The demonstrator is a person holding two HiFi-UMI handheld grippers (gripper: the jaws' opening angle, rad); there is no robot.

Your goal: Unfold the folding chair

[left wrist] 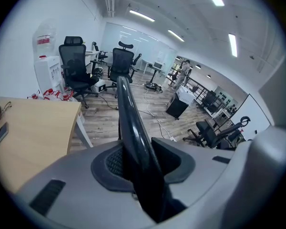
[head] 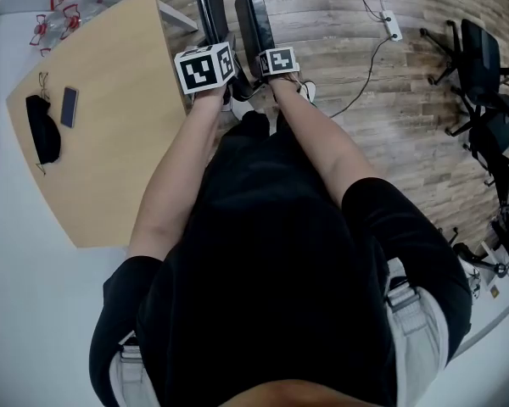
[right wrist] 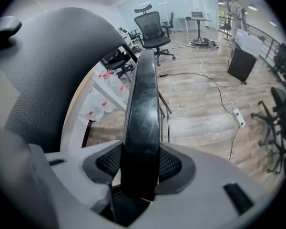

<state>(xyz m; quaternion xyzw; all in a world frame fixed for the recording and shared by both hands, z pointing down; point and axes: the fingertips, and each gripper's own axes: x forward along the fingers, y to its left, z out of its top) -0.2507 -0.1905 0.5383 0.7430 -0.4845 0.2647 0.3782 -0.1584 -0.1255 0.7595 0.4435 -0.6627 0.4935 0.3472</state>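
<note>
In the head view, the folding chair [head: 253, 15] is seen standing on the wooden floor [head: 382, 117] at the far side of the person's feet. It is just right of the pale table [head: 110, 159], on which a phone [head: 69, 106] is laid. Two black panels of the chair are shown upright and close together, with only a narrow gap between them. The left gripper [head: 210, 58] is set on the top of the left panel [head: 208, 7] and the right gripper [head: 271, 54] on the top of the right panel [head: 256, 24]. The two grippers are held near each other.

In the left gripper view, the jaws are seen drawn narrow, with the edge of the left panel [left wrist: 133, 123] running up between them. The pads appear to lie against it on both sides, so a hold on the chair is judged, though perhaps a light one. Office chairs [left wrist: 76, 66] are seen far off across the room.

In the right gripper view, the jaws are clamped on the right panel [right wrist: 143, 123], with a mesh pad pressed to each face. A dark textured surface [right wrist: 52, 70] at the left is taken to be the chair's other panel, just beside.

As to progress, the chair is judged to be gripped at both panels but hardly opened. The panels are not yet spread, and no seat is seen lying level. The pulling apart and the setting of the chair on its legs are judged to be left
</note>
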